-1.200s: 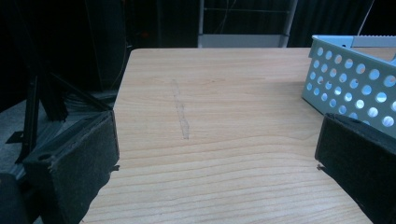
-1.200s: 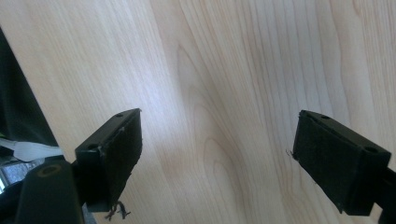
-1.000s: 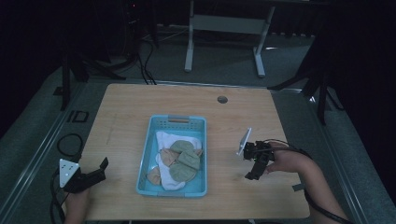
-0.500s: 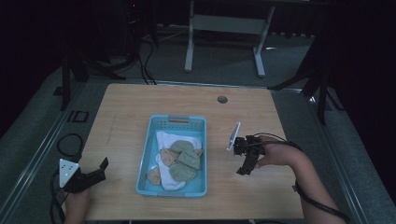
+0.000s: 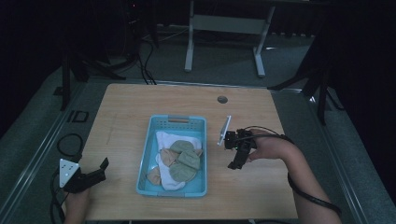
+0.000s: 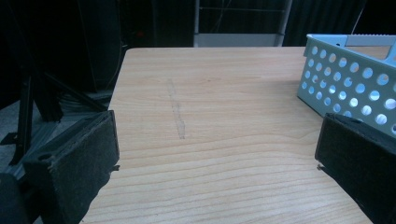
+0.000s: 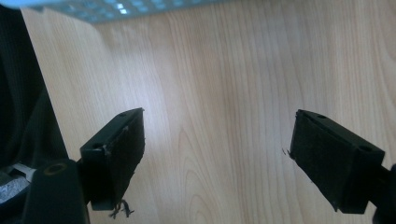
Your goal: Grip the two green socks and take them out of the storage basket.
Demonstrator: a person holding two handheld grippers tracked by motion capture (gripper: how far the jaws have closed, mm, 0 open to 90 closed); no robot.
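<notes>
Right gripper (image 5: 235,162) hangs just right of the blue basket (image 5: 145,154), its jaws spread wide with nothing between them; in the right gripper view they frame bare wood, and the basket's perforated wall (image 7: 140,8) runs along the top edge. The hand (image 5: 266,148) behind it comes in from the right side of the table (image 5: 126,107), a cable trailing down the forearm.

Inside the basket lies a heap of socks (image 5: 180,160): green ones on top, tan ones at the left, white ones underneath. They fill the middle and near end, while the far end by the handle is bare.

Left gripper (image 5: 95,171) sits at the table's near left corner, well apart from the basket, jaws likewise wide apart and holding nothing. In the left gripper view the basket's wall (image 6: 350,79) stands just beyond the right jaw, and a faint pencil-like line (image 6: 177,114) marks the wood ahead. A round grommet (image 5: 222,99) sits near the far edge.
</notes>
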